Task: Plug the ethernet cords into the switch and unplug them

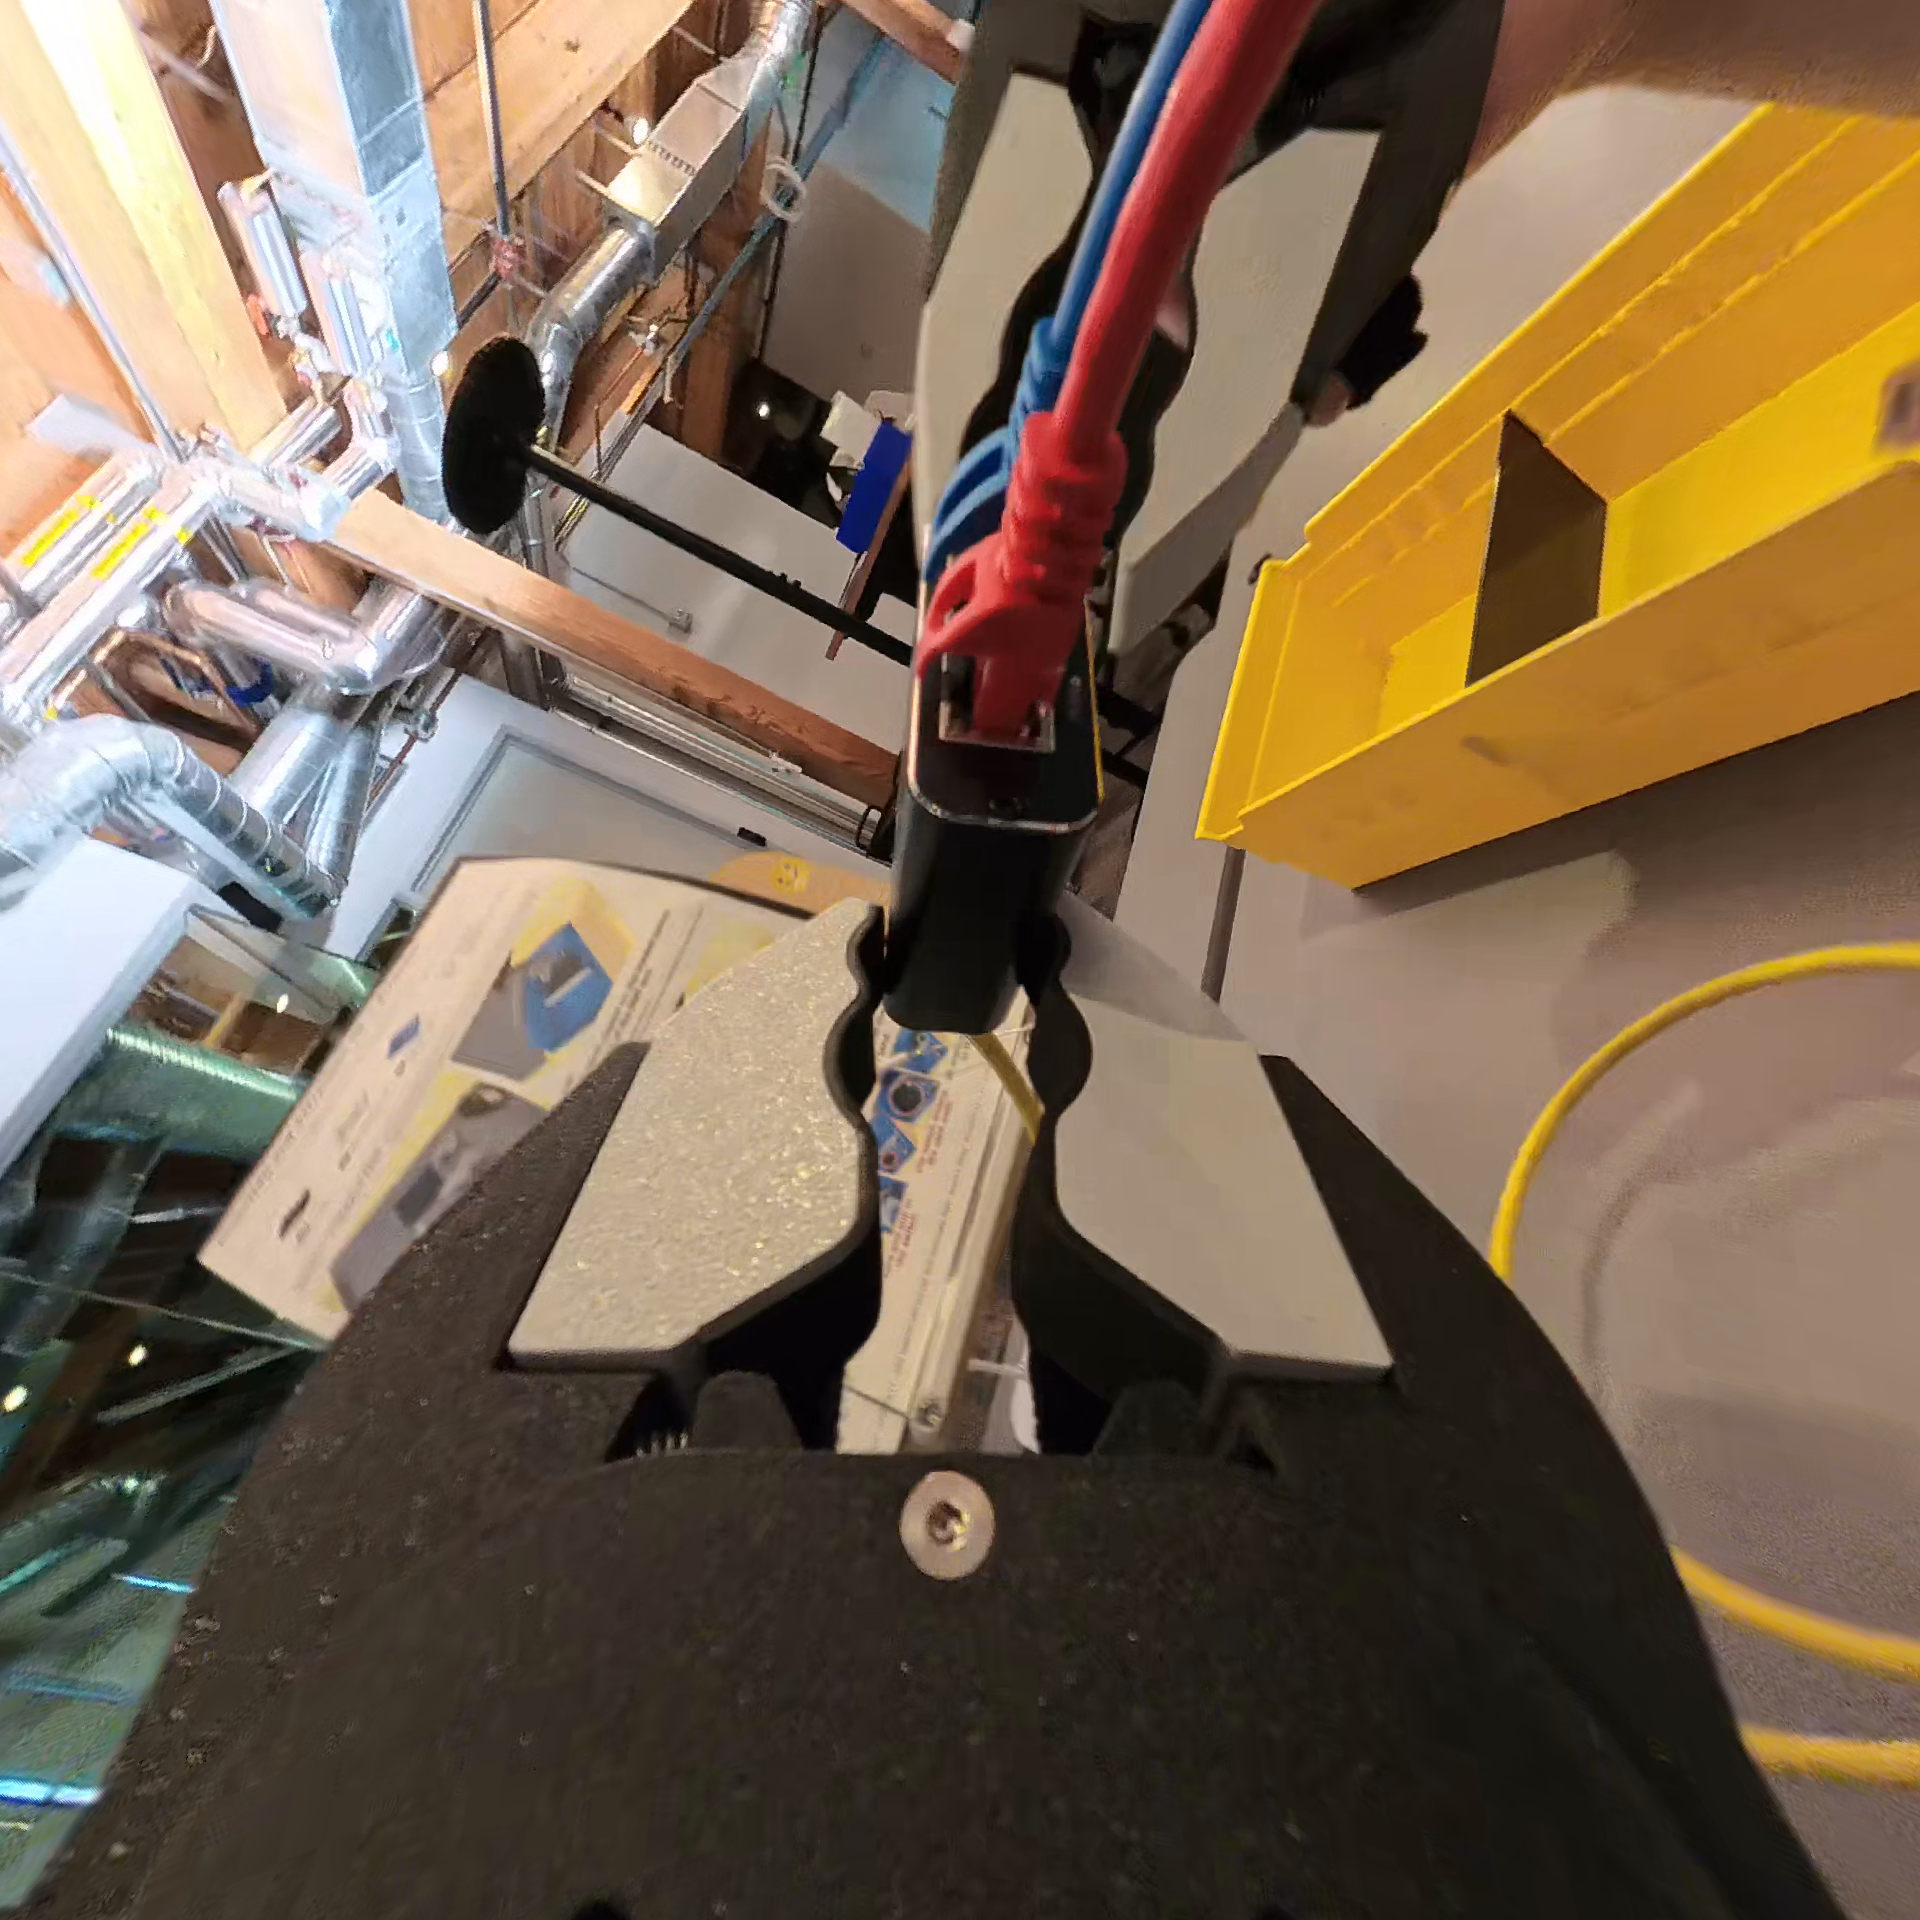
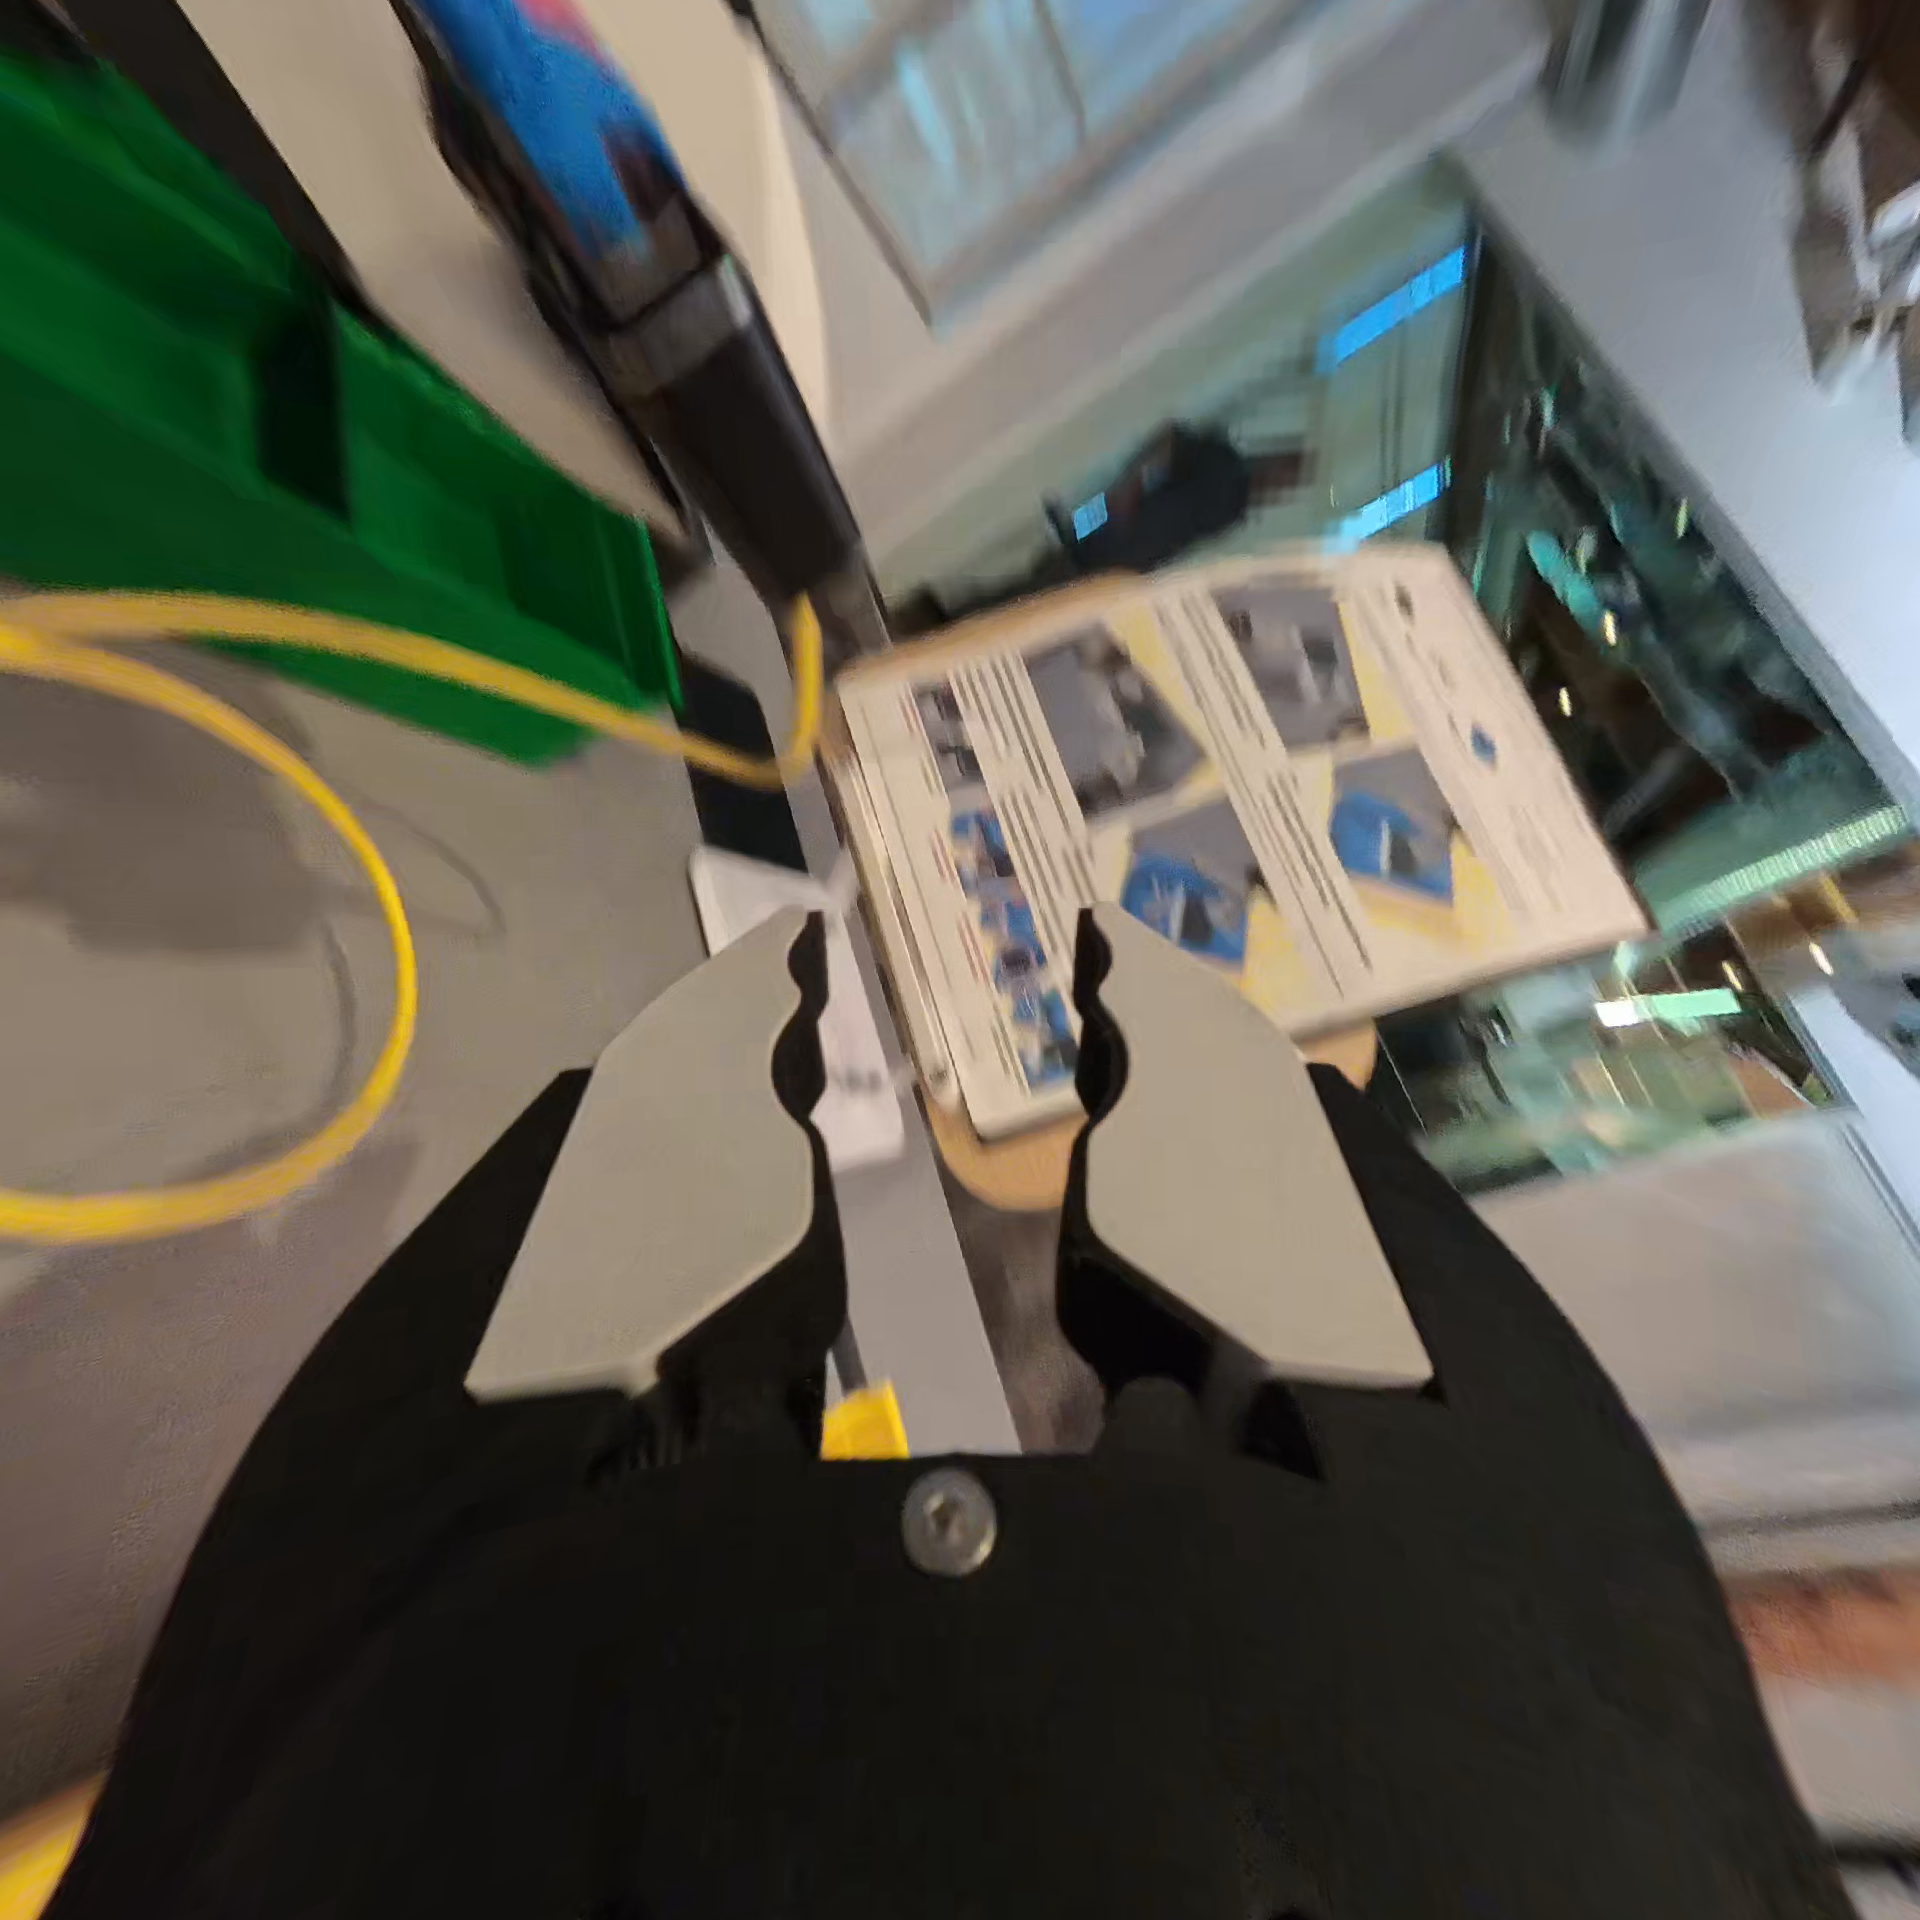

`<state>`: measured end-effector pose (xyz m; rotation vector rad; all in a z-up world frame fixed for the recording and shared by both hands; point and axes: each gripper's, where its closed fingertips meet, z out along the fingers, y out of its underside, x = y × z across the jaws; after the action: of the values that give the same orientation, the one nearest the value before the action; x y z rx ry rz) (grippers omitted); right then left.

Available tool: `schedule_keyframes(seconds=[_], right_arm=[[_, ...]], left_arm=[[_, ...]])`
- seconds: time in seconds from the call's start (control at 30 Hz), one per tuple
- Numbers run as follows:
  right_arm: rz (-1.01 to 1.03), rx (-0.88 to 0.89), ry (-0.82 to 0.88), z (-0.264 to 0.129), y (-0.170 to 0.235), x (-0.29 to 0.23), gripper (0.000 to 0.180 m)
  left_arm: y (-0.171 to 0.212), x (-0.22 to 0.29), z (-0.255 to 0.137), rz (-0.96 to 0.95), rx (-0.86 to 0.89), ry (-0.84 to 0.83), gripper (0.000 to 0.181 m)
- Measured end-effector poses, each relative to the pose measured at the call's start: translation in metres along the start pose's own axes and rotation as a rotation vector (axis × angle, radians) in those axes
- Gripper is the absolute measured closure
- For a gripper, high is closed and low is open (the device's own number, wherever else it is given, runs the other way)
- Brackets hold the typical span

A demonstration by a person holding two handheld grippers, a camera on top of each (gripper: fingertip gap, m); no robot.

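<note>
My left gripper (image 1: 961,945) is shut on the near end of the small black switch (image 1: 987,842) and holds it up off the table. A red ethernet cord (image 1: 1049,540) is plugged into the switch's far face, with blue cords (image 1: 971,488) just behind it. A thin yellow cable (image 1: 1013,1075) leaves the switch's near end. The other gripper's grey fingers (image 1: 987,208) stand on either side of the cords, apart from them. My right gripper (image 2: 945,925) is open and empty. In the blurred right wrist view the switch (image 2: 727,416) is far up left.
A yellow bin (image 1: 1558,623) sits on the grey table (image 1: 1455,987) at the right, and a green bin (image 2: 208,416) shows at the left of the right wrist view. The yellow cable loops on the table (image 2: 384,883). A printed instruction sheet (image 2: 1247,810) lies past the table edge. The gap from one gripper's tips to the other's is roughly 9 centimeters.
</note>
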<state>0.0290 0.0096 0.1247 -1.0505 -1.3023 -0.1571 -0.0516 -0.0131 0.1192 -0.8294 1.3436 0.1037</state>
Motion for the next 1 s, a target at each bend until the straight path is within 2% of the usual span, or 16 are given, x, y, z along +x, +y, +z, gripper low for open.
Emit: schedule_keyframes(seconds=[0.03, 0.1, 0.17, 0.27, 0.33, 0.43, 0.63, 0.7, 0.77, 0.87, 1.0], right_arm=[[0.003, -0.071, 0.011, 0.000, 0.017, 0.003, 0.133], [0.075, -0.054, 0.002, -0.001, 0.027, 0.006, 0.136], [0.102, 0.072, -0.030, 0.002, 0.000, 0.001, 0.137], [-0.021, 0.230, -0.076, 0.017, -0.055, -0.027, 0.130], [-0.106, 0.187, -0.054, 0.031, -0.064, -0.038, 0.124], [-0.188, 0.134, -0.064, 0.045, -0.064, -0.053, 0.125], [-0.387, -0.064, -0.059, 0.060, -0.040, -0.066, 0.153], [-0.407, -0.058, -0.036, 0.058, -0.041, -0.061, 0.153], [-0.428, -0.031, -0.042, 0.051, -0.044, -0.061, 0.153], [-0.424, -0.040, -0.037, 0.045, -0.041, -0.054, 0.153], [-0.380, 0.008, -0.065, 0.042, -0.040, -0.055, 0.153]], left_arm=[[0.006, 0.000, -0.002, -0.017, 0.014, -0.013, 0.156], [0.016, -0.002, -0.002, -0.043, 0.011, -0.003, 0.156], [0.020, -0.004, -0.003, -0.064, 0.015, 0.004, 0.156], [0.022, 0.001, -0.003, -0.054, 0.015, 0.042, 0.156], [0.027, 0.004, -0.002, -0.029, -0.016, 0.054, 0.156], [0.032, 0.012, 0.000, -0.015, -0.032, 0.093, 0.156], [0.040, 0.030, 0.007, 0.087, -0.090, 0.138, 0.155], [0.037, 0.026, 0.008, 0.079, -0.060, 0.097, 0.154], [0.028, 0.020, 0.008, 0.047, 0.004, 0.043, 0.138], [0.006, 0.015, 0.003, 0.032, 0.105, -0.001, 0.123], [-0.015, 0.020, -0.001, 0.077, 0.149, -0.007, 0.122]])
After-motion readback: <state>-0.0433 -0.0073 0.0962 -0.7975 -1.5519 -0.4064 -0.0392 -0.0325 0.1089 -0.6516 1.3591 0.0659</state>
